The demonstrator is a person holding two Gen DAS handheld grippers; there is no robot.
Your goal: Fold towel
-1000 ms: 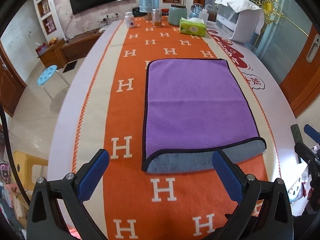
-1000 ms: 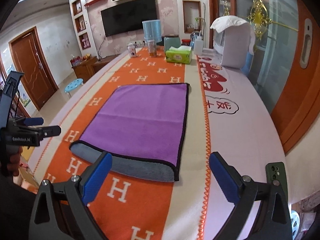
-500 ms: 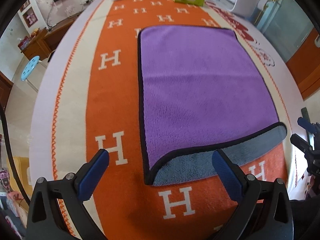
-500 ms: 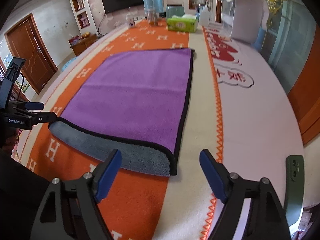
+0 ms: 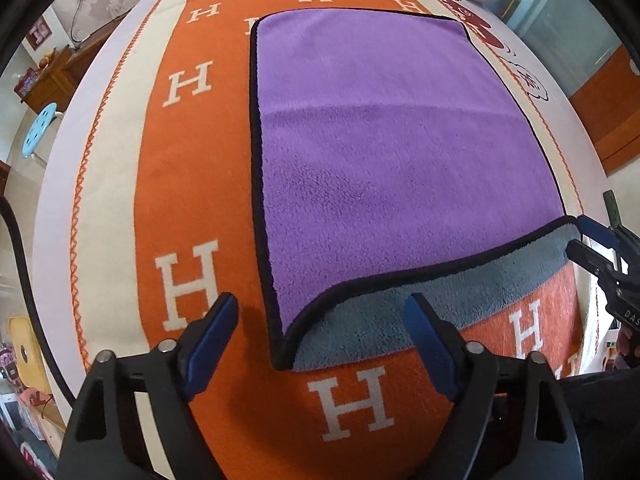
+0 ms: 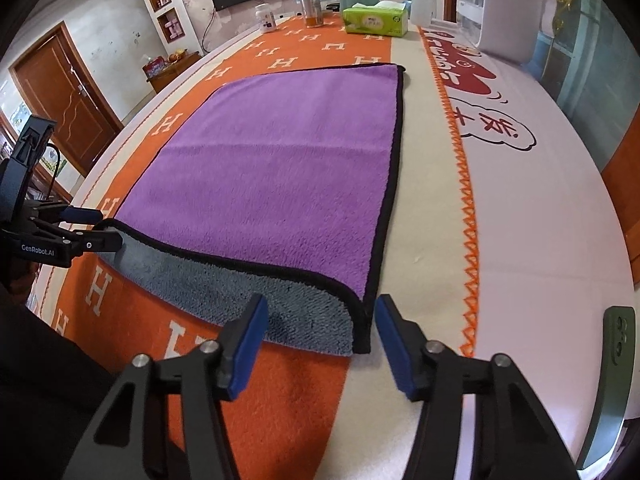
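The towel (image 5: pixel 392 152) is laid flat on the orange runner (image 5: pixel 188 184) that covers the table (image 6: pixel 552 208). The purple face is turned up and a black binding runs round the edge. Along the near edge the purple layer is set back, so that a strip of the grey underside (image 5: pixel 400 312) is exposed toward the near table edge. The towel's right edge is aligned close to the orange zigzag border (image 6: pixel 466 216) of the runner.

The left gripper (image 5: pixel 320 344) is positioned just above the towel's near left corner. Its jaws are spread wide, one blue pad (image 5: pixel 208 348) over bare runner and the other over the grey strip. No cloth is held between them.

The right gripper (image 6: pixel 318 344) is positioned at the towel's near right corner. Its jaws are also spread wide, with the corner lying between and just ahead of the blue pads (image 6: pixel 248 344). Nothing is gripped.

In the right wrist view, the left gripper is seen from the side at the opposite near corner, its fingertips close to the towel edge; contact cannot be confirmed.

At the far end of the table, a green tissue box (image 6: pixel 376 20), a jar (image 6: pixel 312 10) and a white bottle (image 6: pixel 266 18) are placed. A white appliance (image 6: pixel 504 8) is located at the far right corner. A green phone (image 6: pixel 612 380) lies at the near right edge.
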